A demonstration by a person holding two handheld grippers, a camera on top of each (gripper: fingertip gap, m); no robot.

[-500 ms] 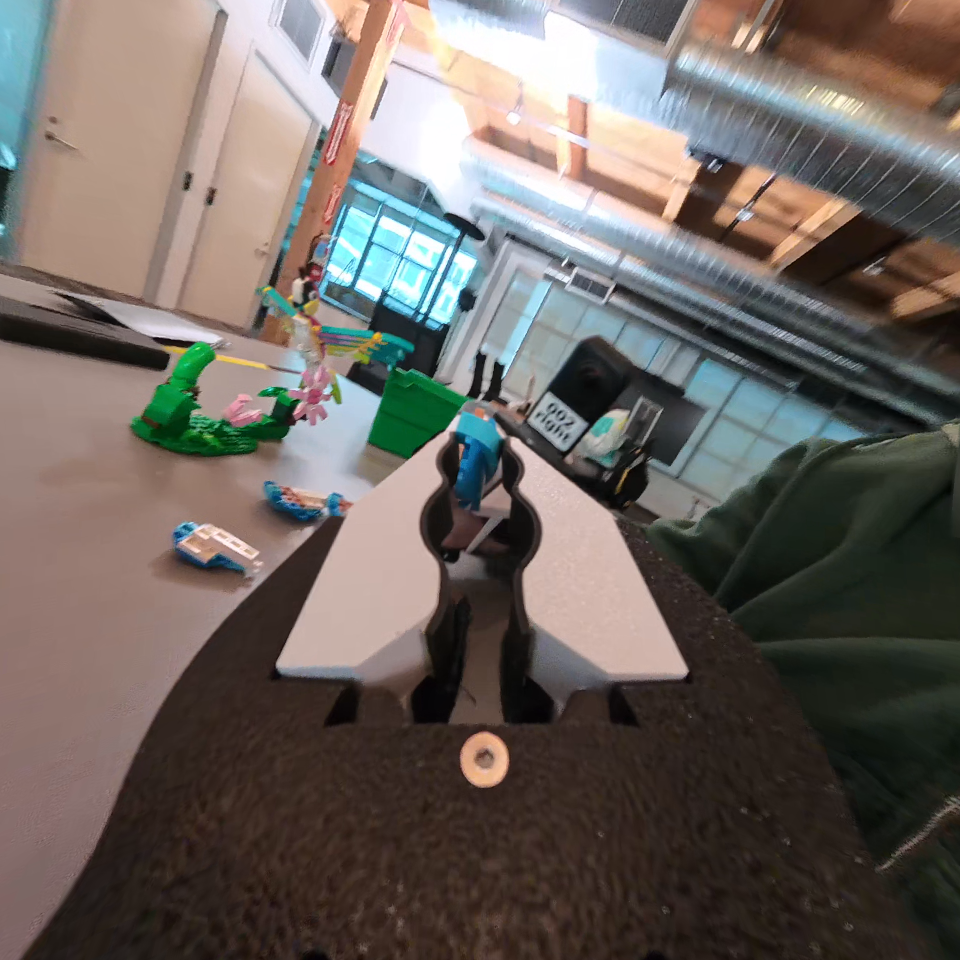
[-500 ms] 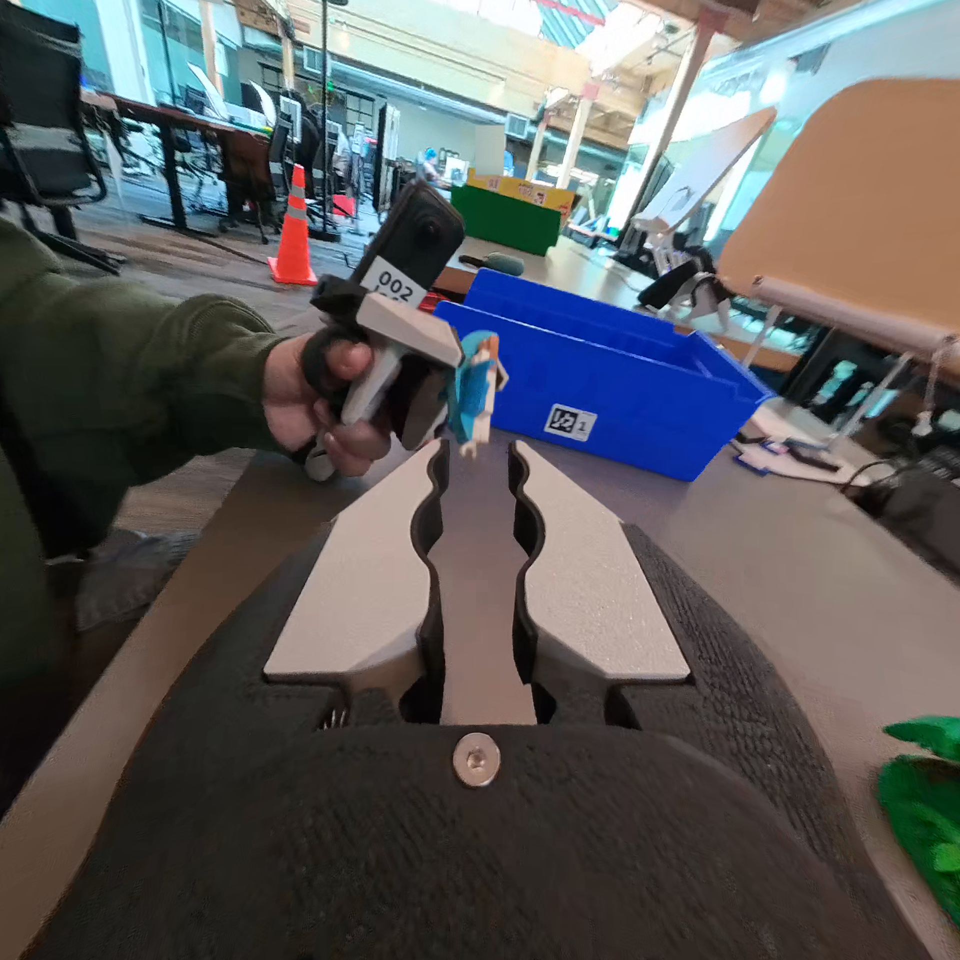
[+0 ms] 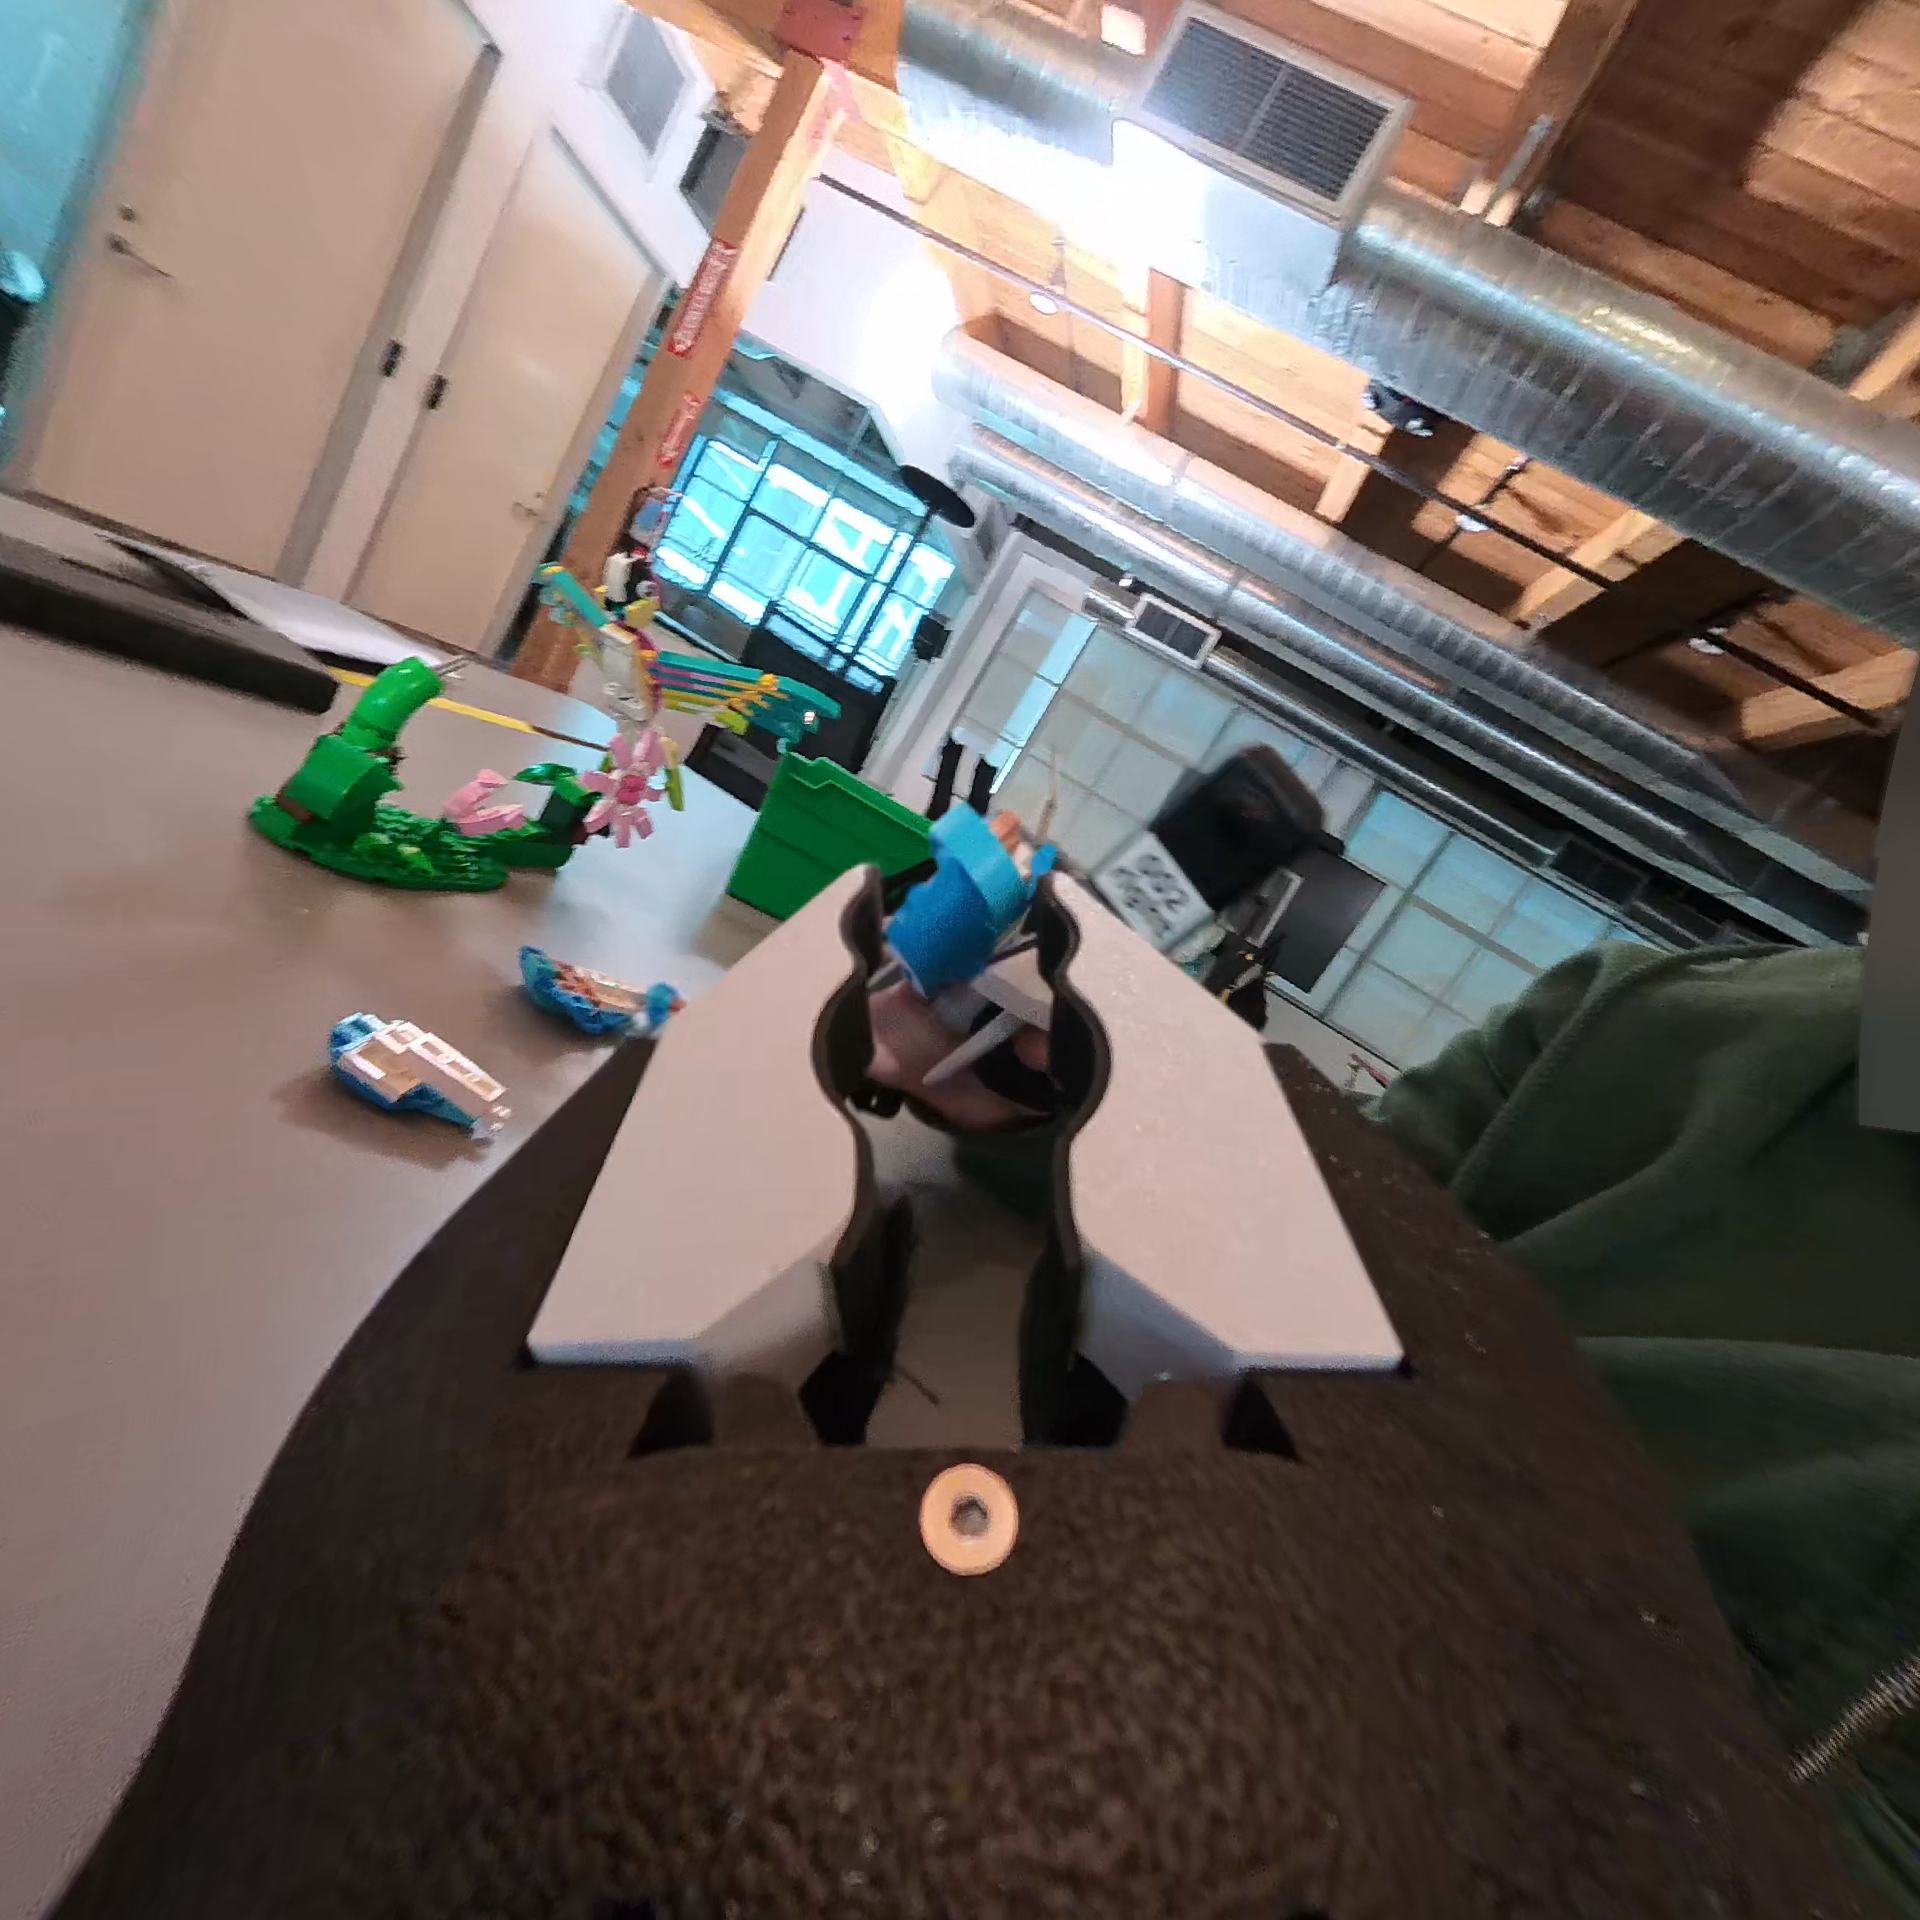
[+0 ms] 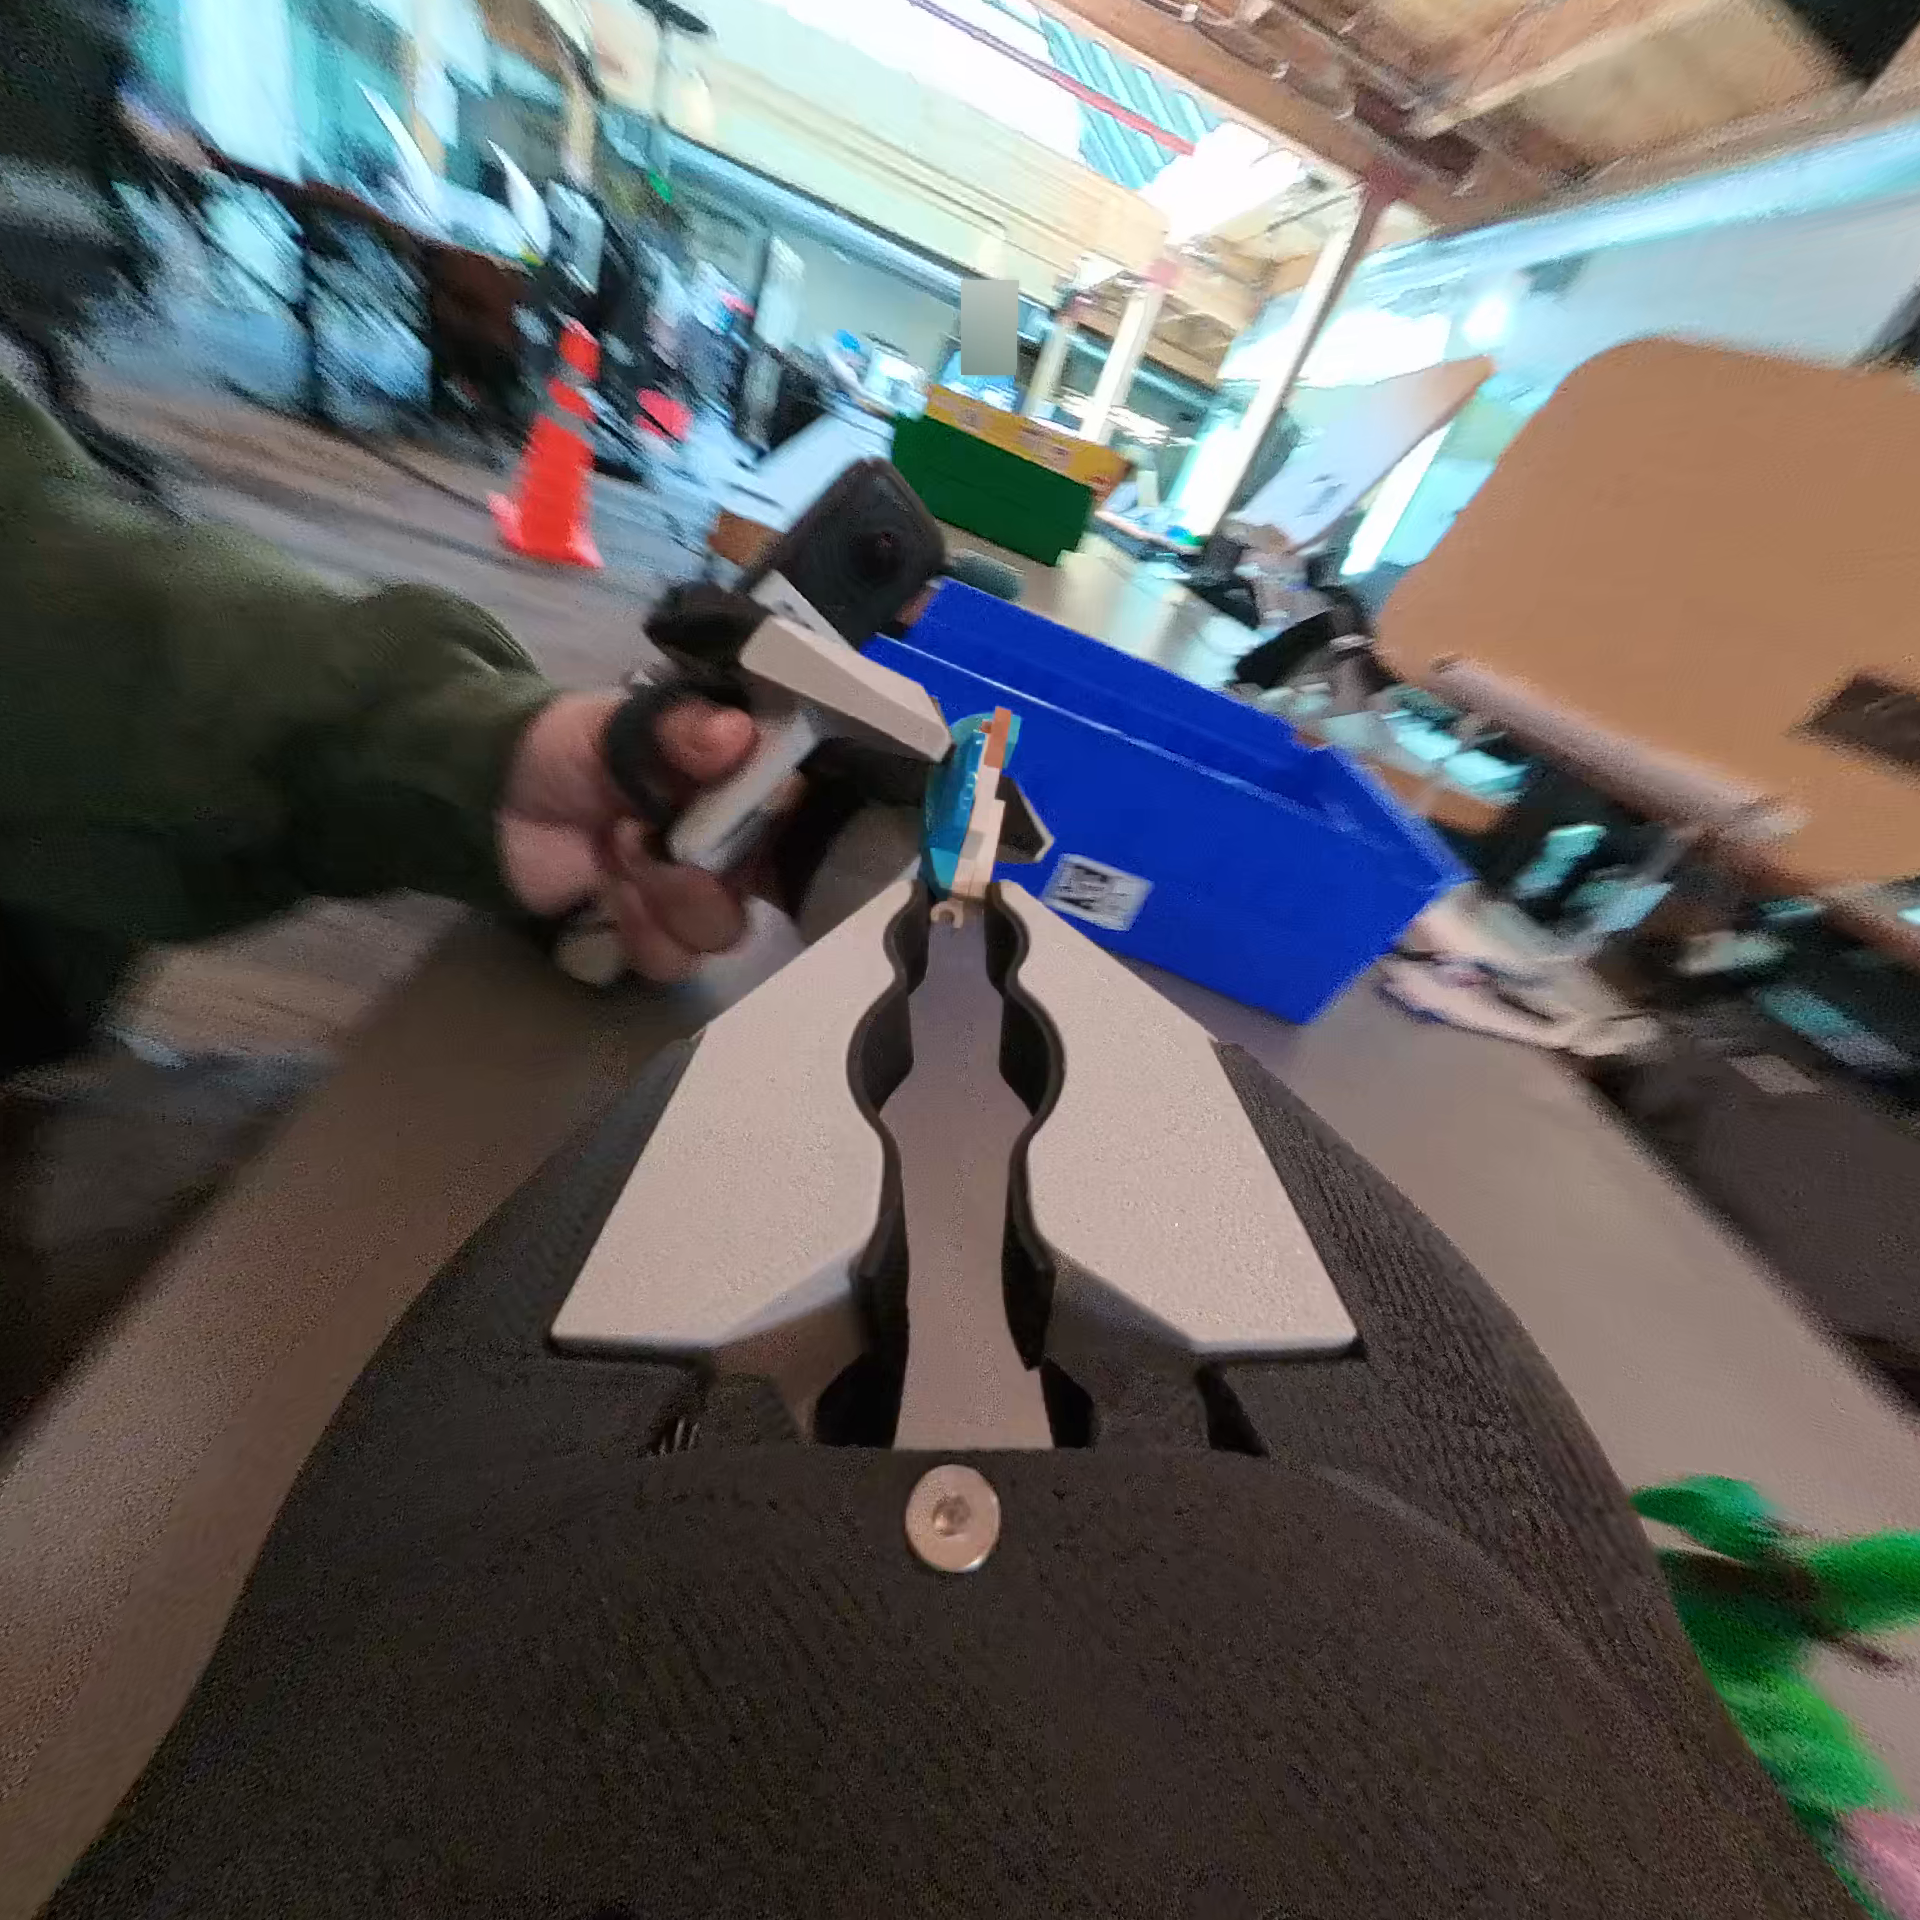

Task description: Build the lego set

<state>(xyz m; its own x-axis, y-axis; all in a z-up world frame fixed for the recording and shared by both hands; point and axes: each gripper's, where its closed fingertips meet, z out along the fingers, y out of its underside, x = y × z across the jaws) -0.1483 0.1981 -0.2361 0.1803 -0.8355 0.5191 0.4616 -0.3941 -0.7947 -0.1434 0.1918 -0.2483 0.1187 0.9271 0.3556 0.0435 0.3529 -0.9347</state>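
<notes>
My left gripper [image 3: 961, 894] is shut on a small blue and white brick piece [image 3: 961, 909] and holds it up above the grey table [image 3: 156, 1195]. In the right wrist view the left gripper [image 4: 977, 790], held in a hand [image 4: 592, 831], holds the same piece [image 4: 961, 810] upright. My right gripper [image 4: 958, 906] is right below it. Its jaws stand at a narrow gap around the piece's white lower end.
A green brick plant model [image 3: 384, 821] with a colourful winged figure [image 3: 644, 675] stands far left, with a green bin [image 3: 821, 842] behind. Two small blue brick pieces [image 3: 416, 1081] [image 3: 592, 987] lie on the table. A blue bin [image 4: 1195, 810] stands ahead of the right gripper. A green sleeve [image 3: 1662, 1195] is at right. Only a small space, under 4 cm, lies between the two pairs of fingers.
My right gripper has moved up to the held piece and its jaws have narrowed around its lower end. The left gripper has tilted and still holds the piece.
</notes>
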